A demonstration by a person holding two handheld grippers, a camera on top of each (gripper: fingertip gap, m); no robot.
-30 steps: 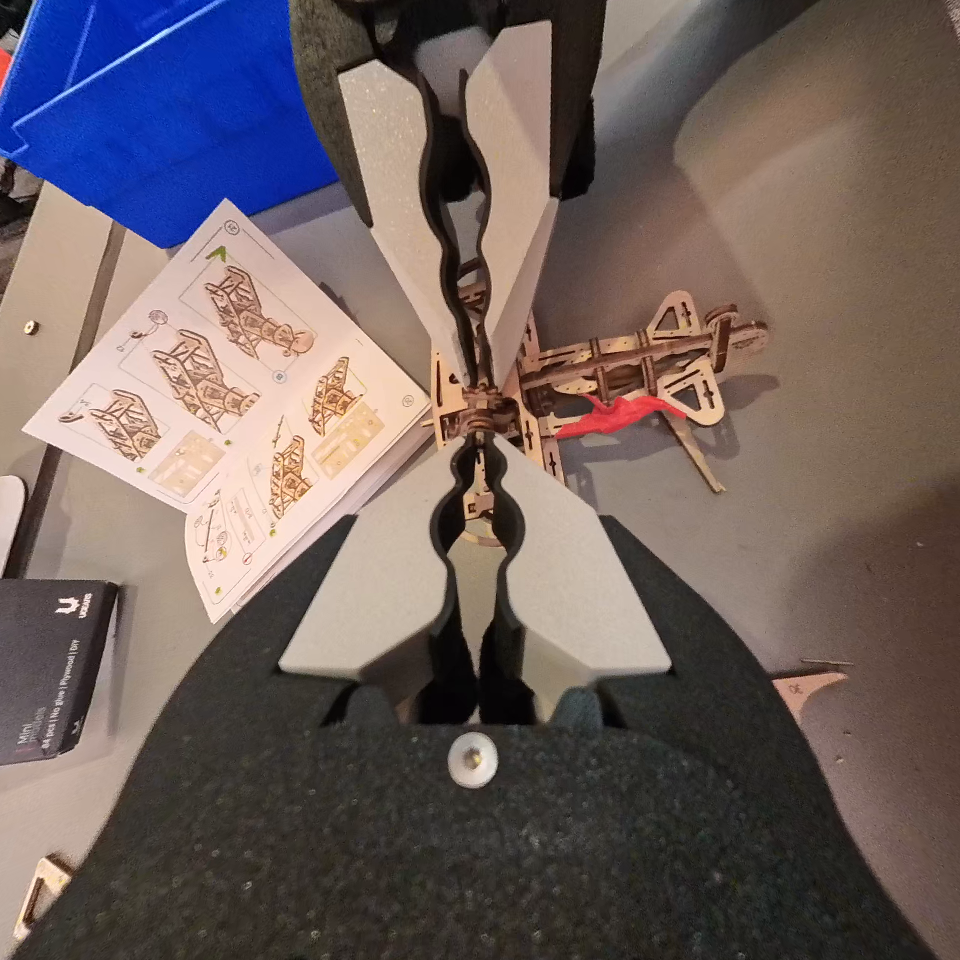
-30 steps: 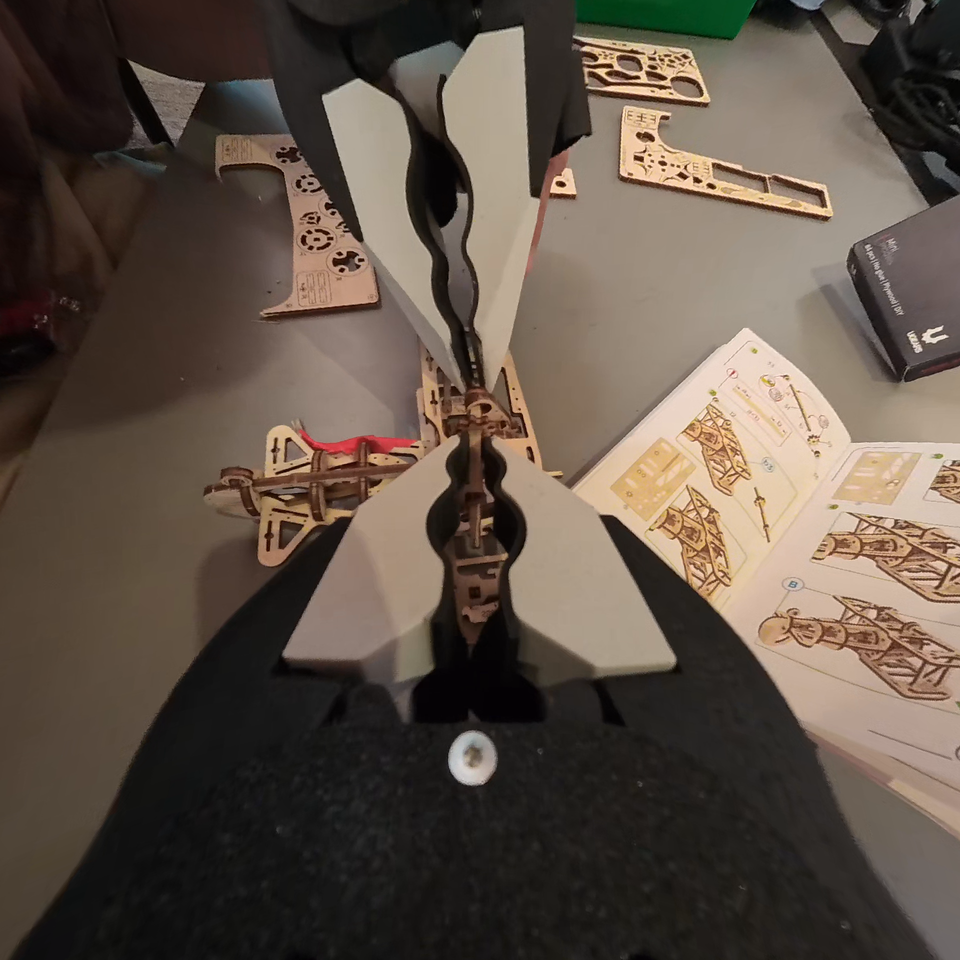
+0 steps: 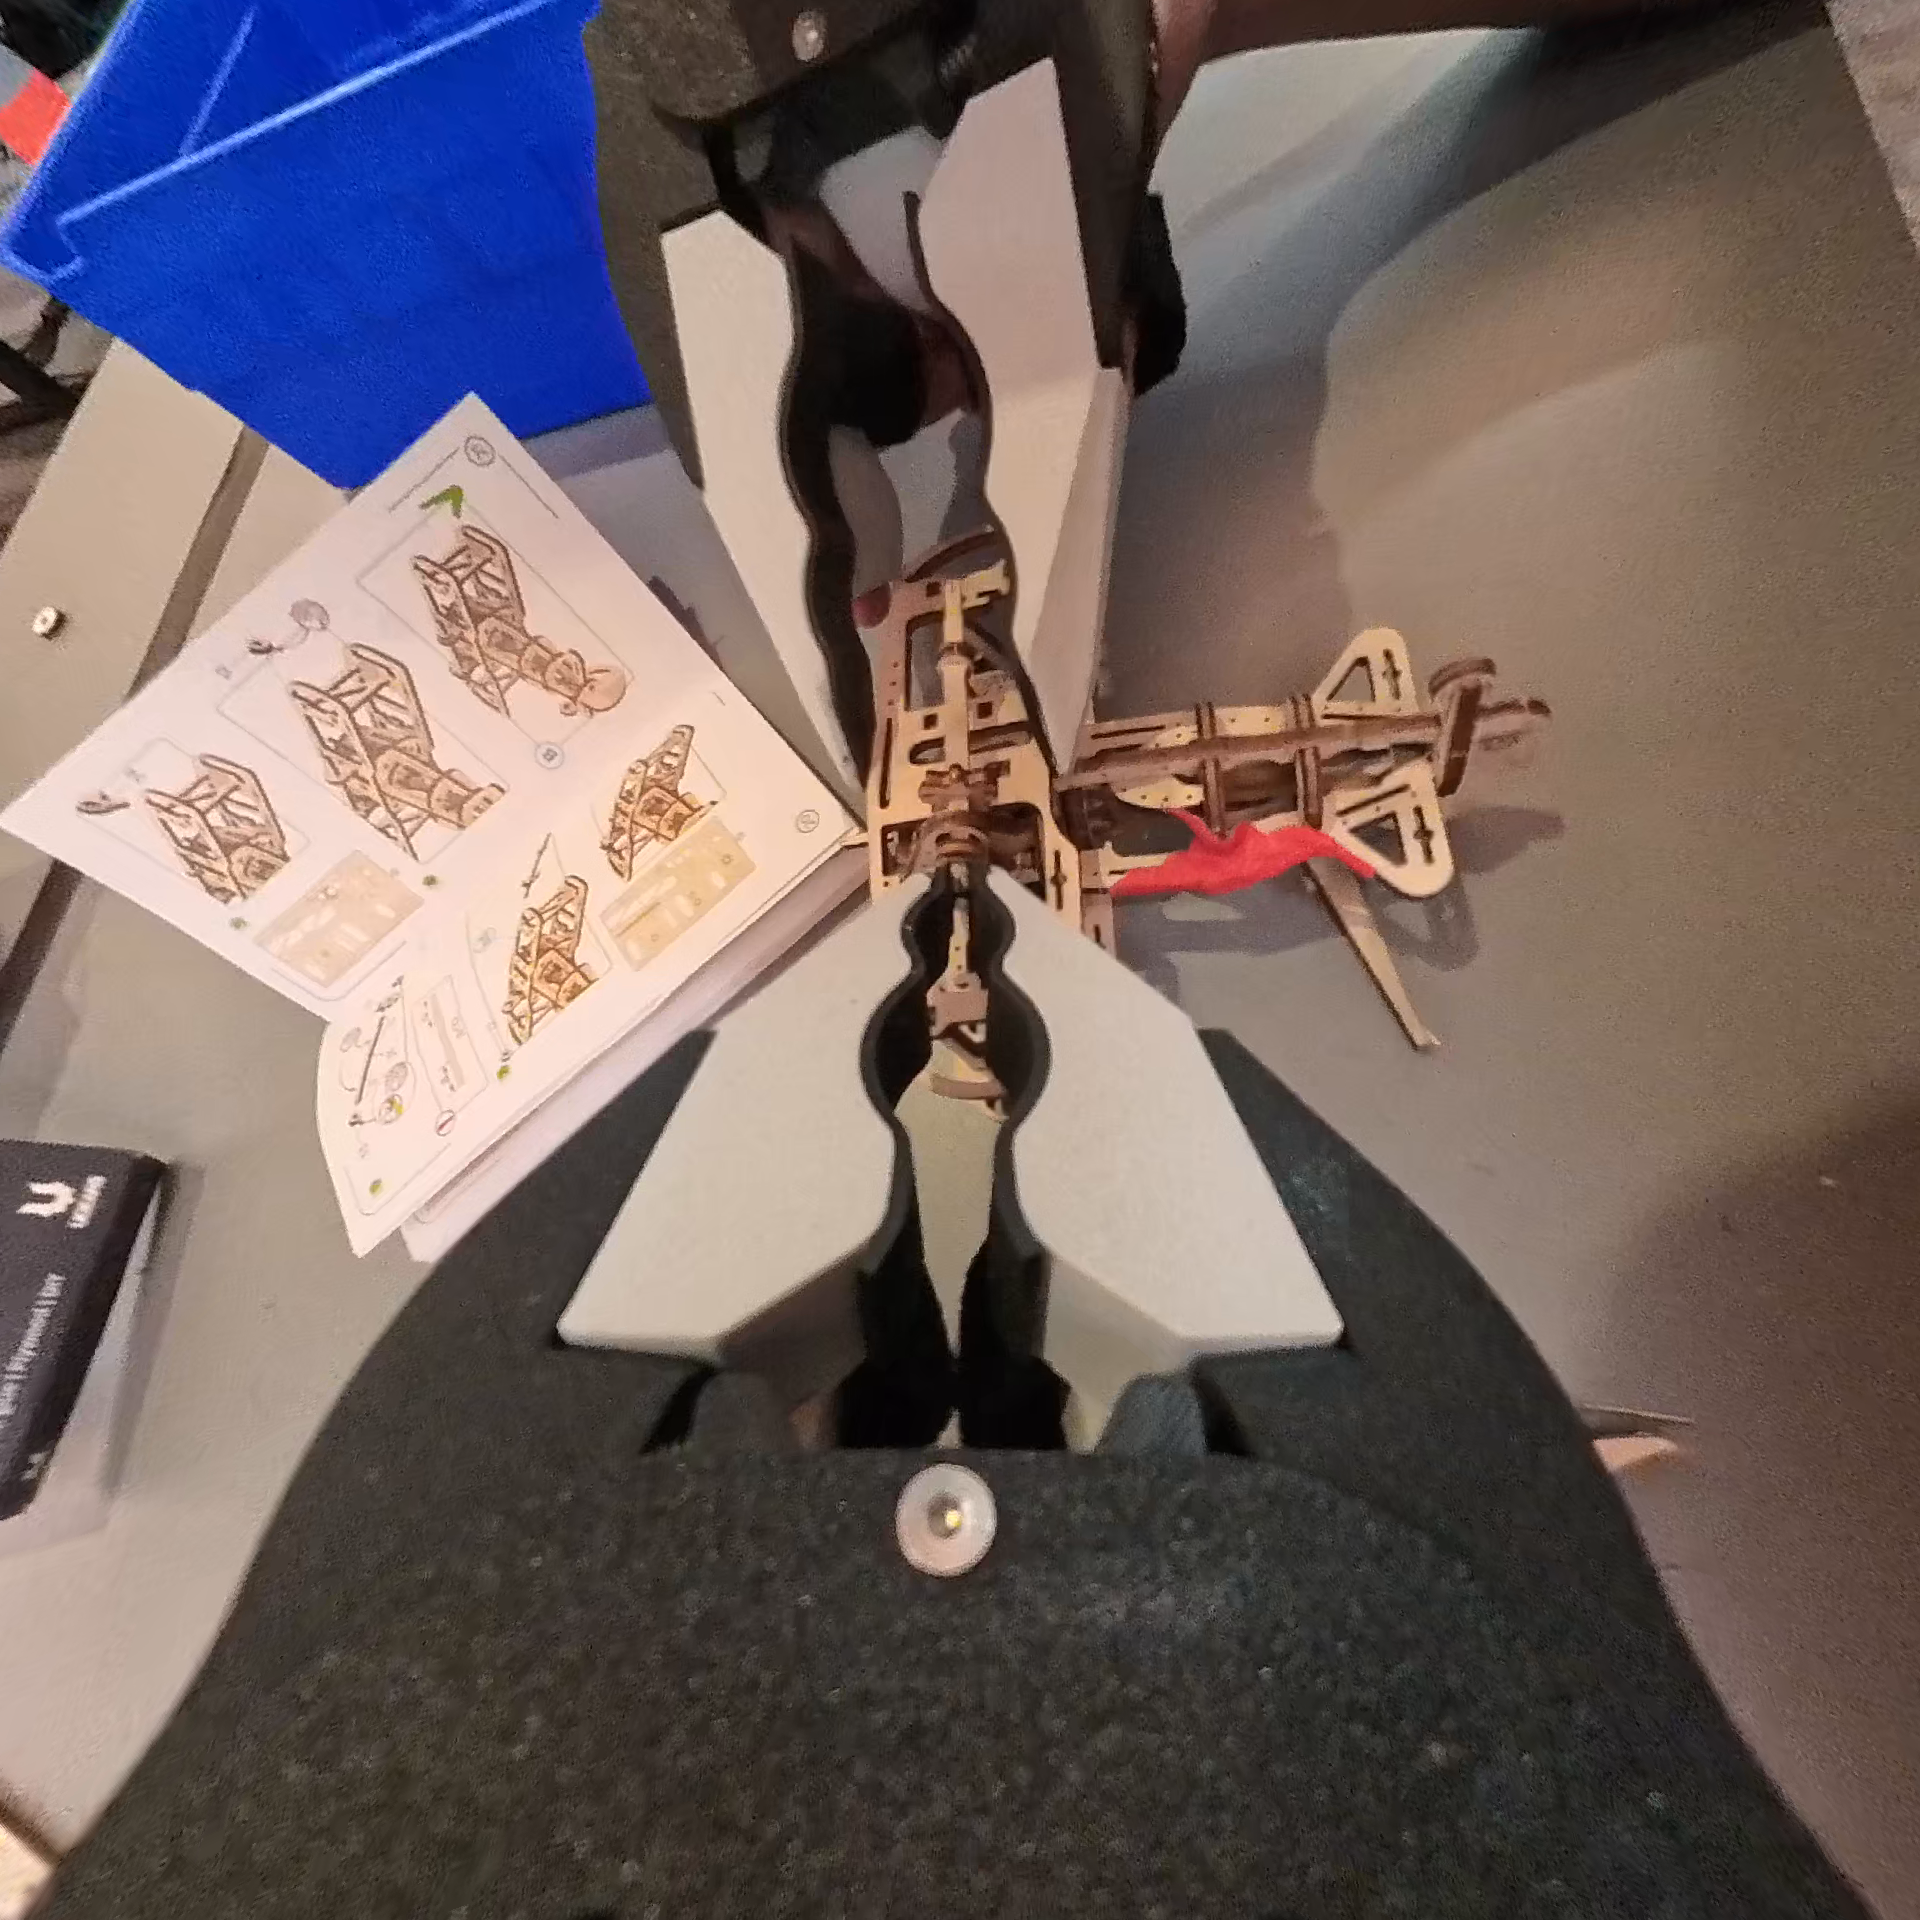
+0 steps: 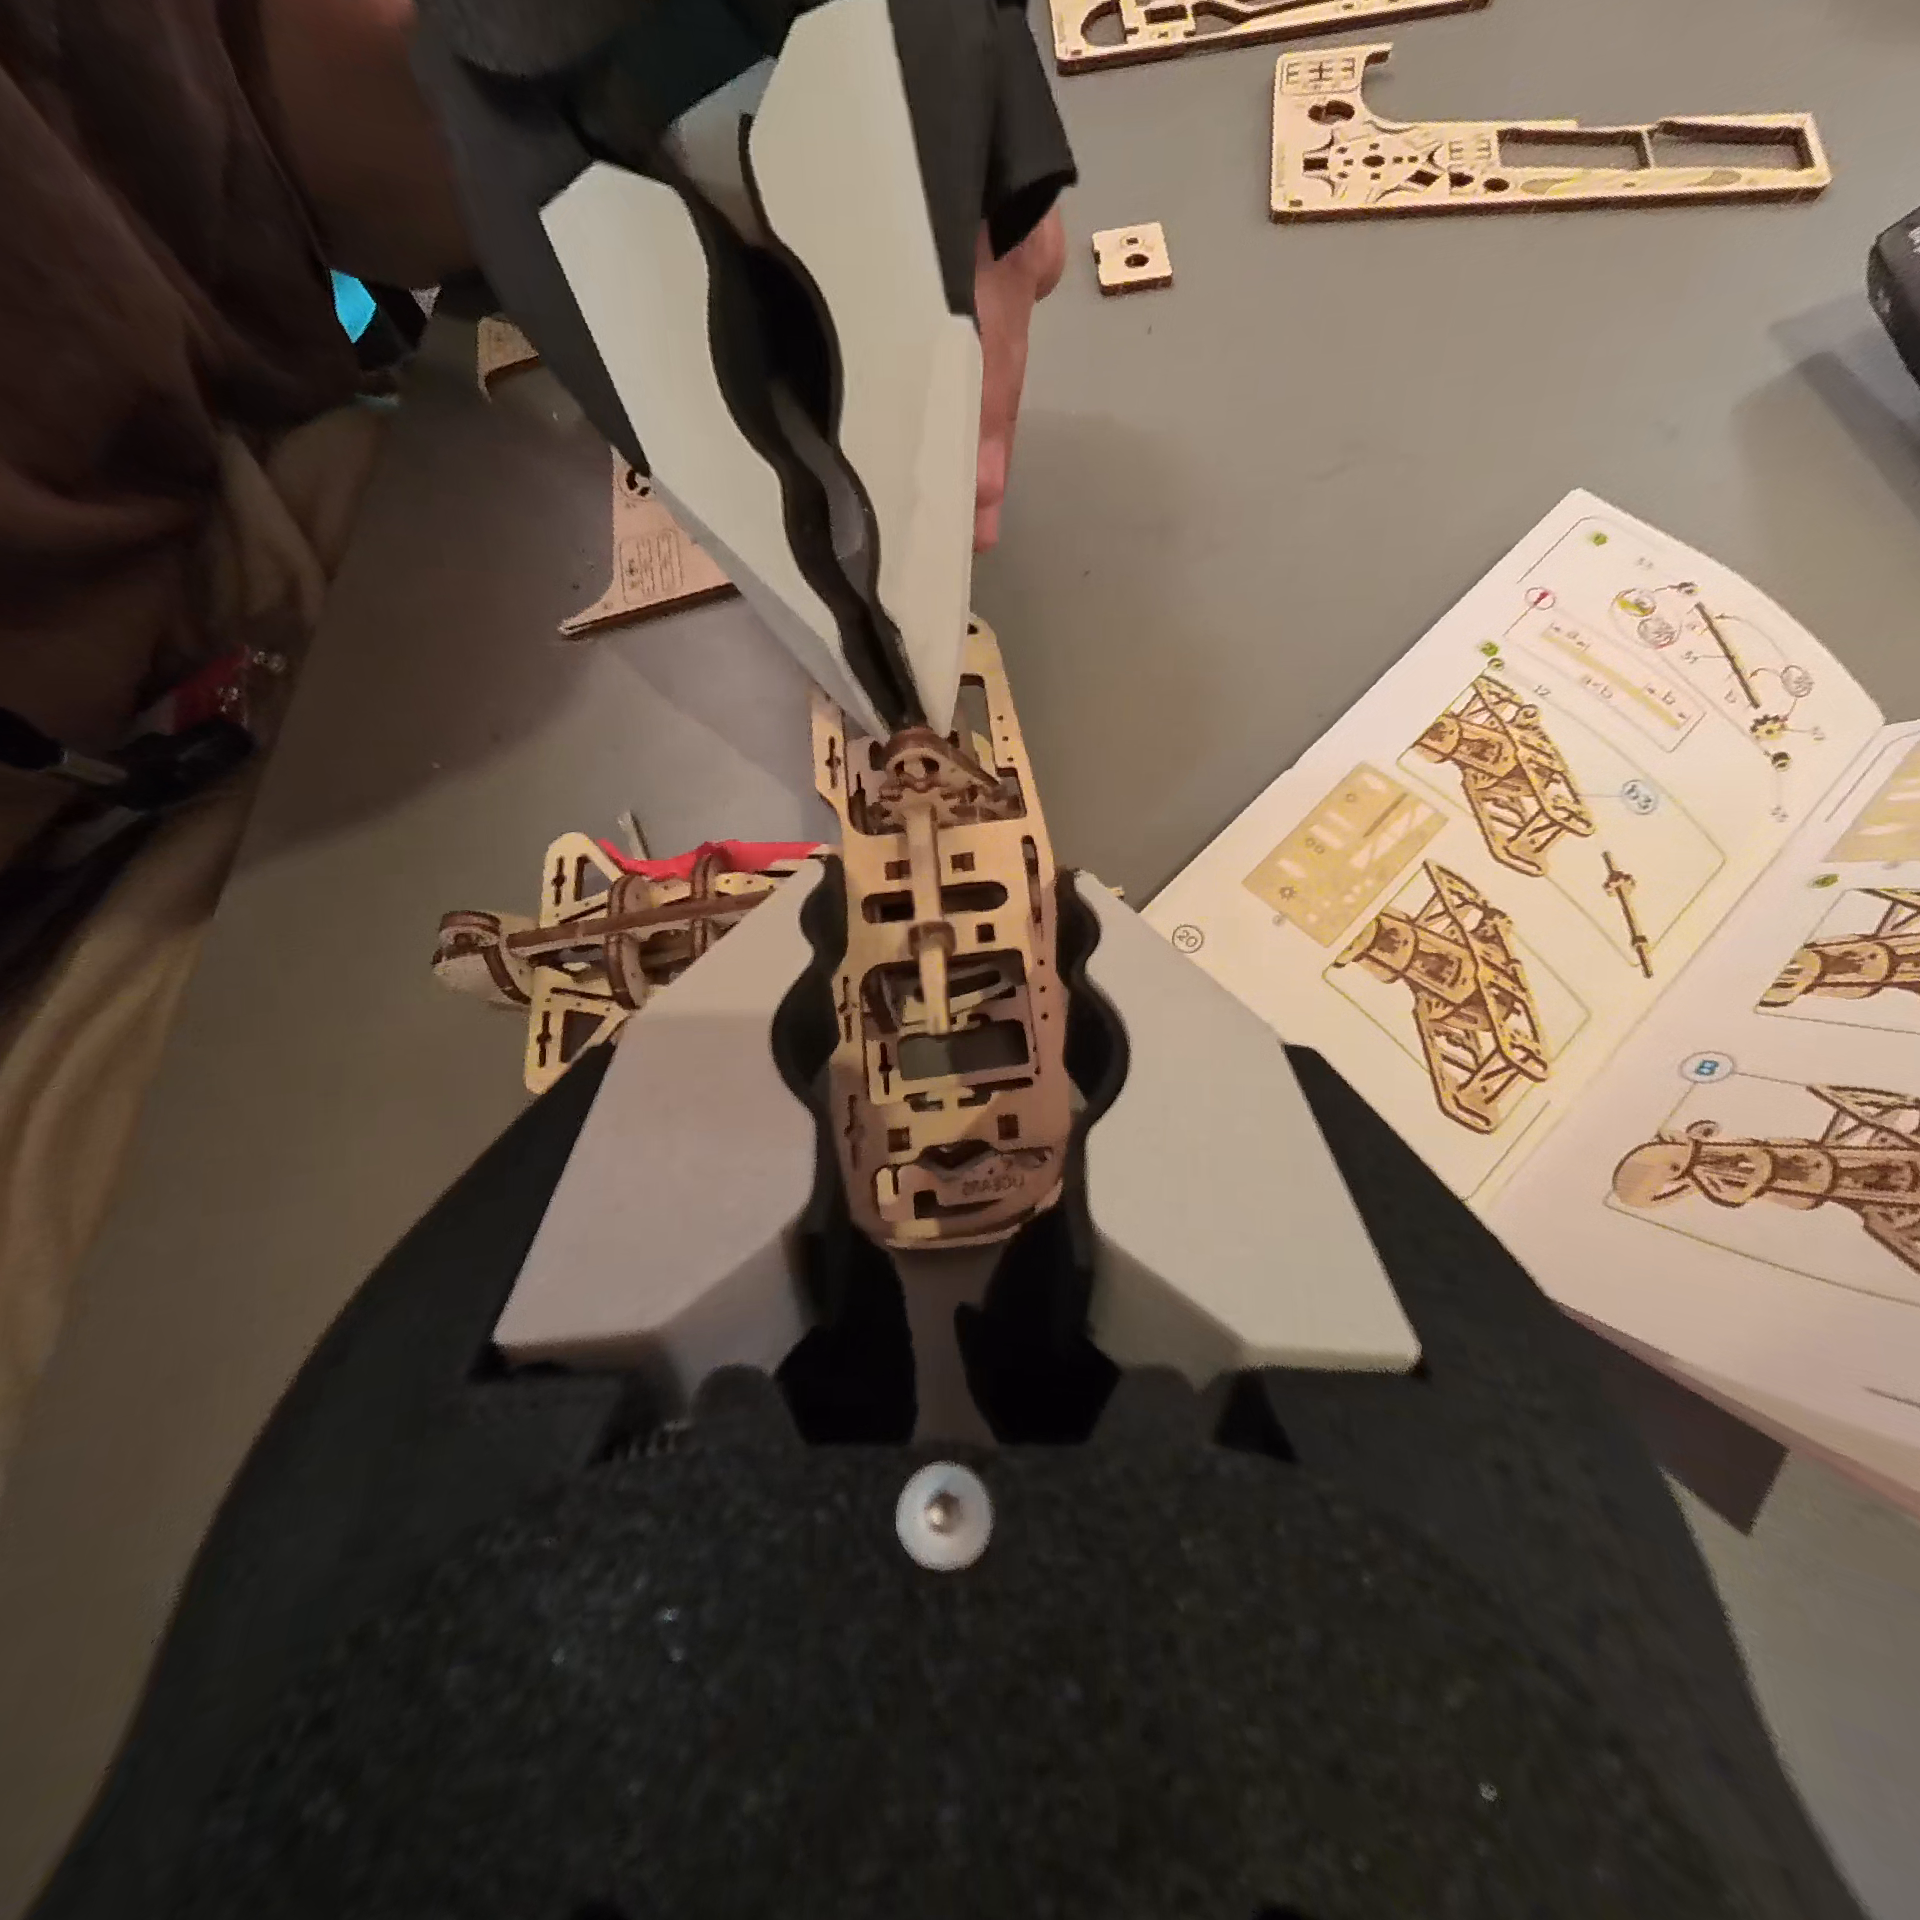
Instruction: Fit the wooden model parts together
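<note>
At centre frame, the right gripper point(image 4: 940, 1049) clasps the wooden wing frame point(image 4: 940, 997) by its long edges, steadying it. The left gripper point(image 3: 961, 883) pinches the small axle piece point(image 3: 958, 831) at the frame's end, probably seating it, while the fuselage section point(image 3: 1278, 758) waits on the table point(image 3: 1558, 1039) behind.

Both wrist cams look steeply down along their own fingers, close to the grey table point(image 3: 1558, 312). They face each other from opposite sides. Shared: wooden model point(image 3: 961, 790) point(image 4: 940, 997) between the jaws, instruction booklet point(image 3: 416, 790) point(image 4: 1558, 883) alongside.
</note>
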